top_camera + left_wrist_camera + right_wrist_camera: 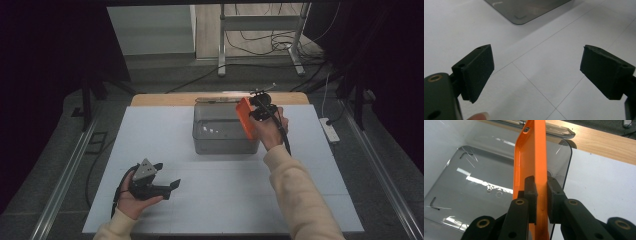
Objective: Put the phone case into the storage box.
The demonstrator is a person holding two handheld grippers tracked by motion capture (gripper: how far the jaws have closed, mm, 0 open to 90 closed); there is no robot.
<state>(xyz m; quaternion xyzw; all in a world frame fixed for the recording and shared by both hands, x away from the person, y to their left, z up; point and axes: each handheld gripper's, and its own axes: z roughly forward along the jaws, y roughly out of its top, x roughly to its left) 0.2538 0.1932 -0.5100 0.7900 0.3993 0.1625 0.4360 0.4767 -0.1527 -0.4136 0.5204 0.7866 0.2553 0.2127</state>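
In the high view, the right gripper (258, 106) sat just right of the frame's centre, above the right end of a clear, grey-tinted rectangular plastic bin (223, 131) that stood on the white tabletop (215, 200). Its jaws were closed to a narrow gap on a flat, bright orange plastic phone case (245, 118), which hung tilted over the bin's right rim. The right hand (270, 131), in a cream sleeve (300, 195), reached in from the lower right of that frame.

The right gripper view showed the grip closely: the two black pads (531, 195) pressed on either face of the orange case (534, 162) near its lower part, and the case rose edge-on up the middle of the frame, with a small cut-out near its upper end. Behind it, on the left of the frame, lay the bin's open inside (474, 185), its clear floor scratched and catching light. A strip of bare wooden table edge (604, 145) ran across the upper right.

The left gripper (172, 185) rested low at the lower left of the high view, held in the left hand (131, 197) just above the white surface and well apart from the bin. In the left gripper view its jaws stood wide with nothing between them, the white tabletop (536, 75) beneath, and a corner of the bin (524, 10) at the top of the frame.
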